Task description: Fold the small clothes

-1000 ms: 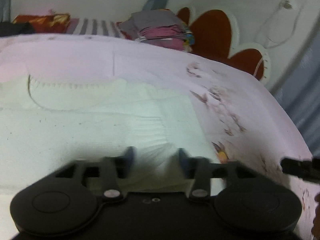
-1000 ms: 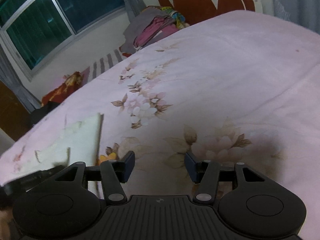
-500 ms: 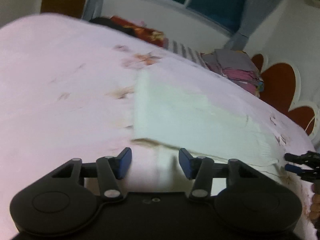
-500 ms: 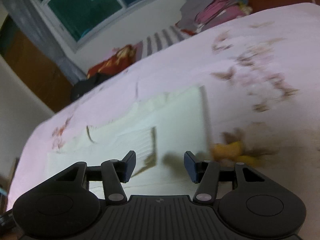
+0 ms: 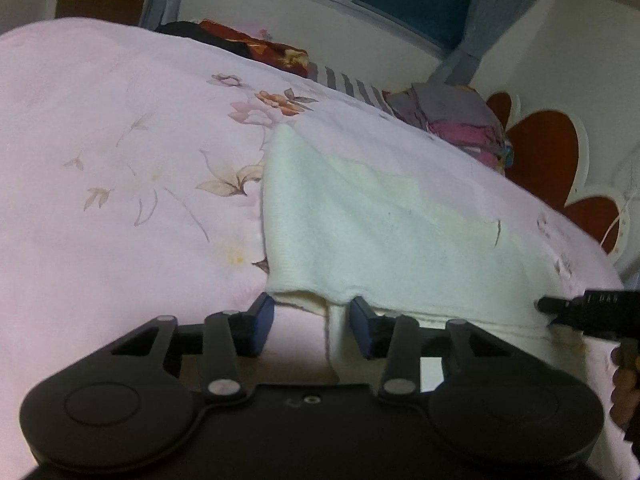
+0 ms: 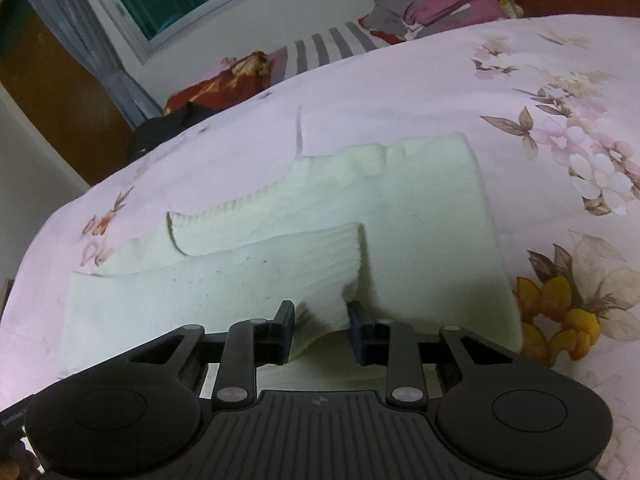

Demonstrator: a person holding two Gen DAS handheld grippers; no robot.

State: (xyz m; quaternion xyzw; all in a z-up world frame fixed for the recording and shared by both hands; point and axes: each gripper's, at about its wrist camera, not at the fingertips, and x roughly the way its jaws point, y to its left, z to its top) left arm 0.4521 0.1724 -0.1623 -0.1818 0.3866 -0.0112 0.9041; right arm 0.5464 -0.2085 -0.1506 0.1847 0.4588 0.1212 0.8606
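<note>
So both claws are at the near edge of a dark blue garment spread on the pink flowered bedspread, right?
Not quite: the garment is cream-white knit, not dark blue, as the right wrist view shows. The rest holds: the left claw and right claw sit open at its near edge on the pink flowered bedspread.

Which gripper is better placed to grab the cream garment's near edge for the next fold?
Probably right. The right gripper has its open jaws either side of a raised cuff of the cream garment. The left gripper is open too, at the hem, with less cloth between its fingers.
</note>
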